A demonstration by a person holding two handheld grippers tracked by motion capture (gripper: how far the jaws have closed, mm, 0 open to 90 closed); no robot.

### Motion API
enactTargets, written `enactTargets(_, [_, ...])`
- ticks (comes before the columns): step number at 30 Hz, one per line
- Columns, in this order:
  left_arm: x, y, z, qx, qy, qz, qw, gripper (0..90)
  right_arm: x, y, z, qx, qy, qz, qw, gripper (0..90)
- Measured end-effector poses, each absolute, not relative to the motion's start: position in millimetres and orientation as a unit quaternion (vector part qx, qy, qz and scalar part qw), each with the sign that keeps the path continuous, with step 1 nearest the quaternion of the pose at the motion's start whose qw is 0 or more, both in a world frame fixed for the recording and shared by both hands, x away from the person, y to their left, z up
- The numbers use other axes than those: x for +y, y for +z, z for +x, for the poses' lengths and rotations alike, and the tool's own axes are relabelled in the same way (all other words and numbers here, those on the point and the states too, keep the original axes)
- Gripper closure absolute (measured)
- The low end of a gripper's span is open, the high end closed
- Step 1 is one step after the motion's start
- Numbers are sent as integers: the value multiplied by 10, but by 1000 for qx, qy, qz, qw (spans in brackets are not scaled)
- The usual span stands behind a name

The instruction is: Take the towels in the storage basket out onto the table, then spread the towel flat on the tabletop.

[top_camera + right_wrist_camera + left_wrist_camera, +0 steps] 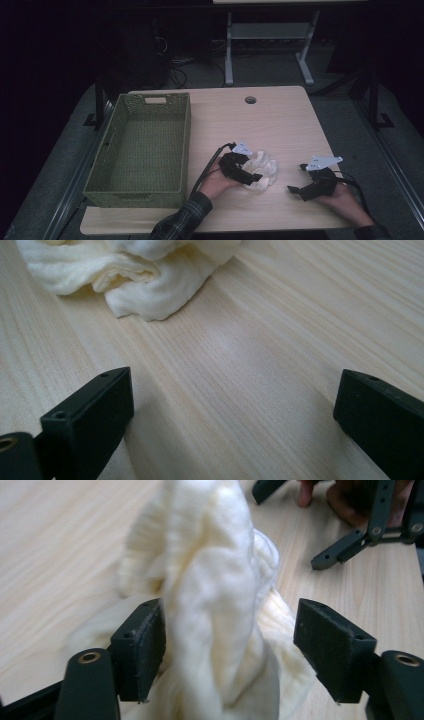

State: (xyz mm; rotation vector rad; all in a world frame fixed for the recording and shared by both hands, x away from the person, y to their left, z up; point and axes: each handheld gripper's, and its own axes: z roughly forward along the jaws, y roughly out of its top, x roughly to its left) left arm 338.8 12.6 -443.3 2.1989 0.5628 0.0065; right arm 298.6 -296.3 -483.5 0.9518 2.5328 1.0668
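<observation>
Both pads of my left hand-held gripper (230,645) stand apart around the cloth (215,605); closing too shallow, it may slip.

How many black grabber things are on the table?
2. The left gripper sits over the cream cloth, jaws apart around a fold. The right gripper rests on the bare table right of the cloth, jaws open.
</observation>
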Motion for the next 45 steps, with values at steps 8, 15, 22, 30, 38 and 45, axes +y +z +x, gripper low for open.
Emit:
enactTargets(8, [412, -4363, 3270, 266, 23, 857, 441, 291, -2963, -4833, 2985, 865, 364, 325, 116, 25])
enactTargets(15, [438, -4416, 3221, 276, 27, 857, 435, 420, -2941, -4759, 2980, 871, 355, 322, 106, 205])
enactTargets(22, [437, -4441, 3208, 279, 23, 857, 432, 485, -2861, -4632, 3016, 864, 389, 303, 99, 356])
enactTargets(30, [420, -4498, 3215, 280, 20, 862, 423, 569, -2685, -4448, 3107, 853, 444, 264, 77, 555])
enactTargets(38, [397, -4505, 3221, 278, 14, 864, 419, 723, -2536, -4467, 3246, 853, 455, 254, 39, 668])
enactTargets(45, [419, -4422, 3227, 282, 28, 857, 430, 828, -2515, -4475, 3328, 857, 448, 254, 30, 867])
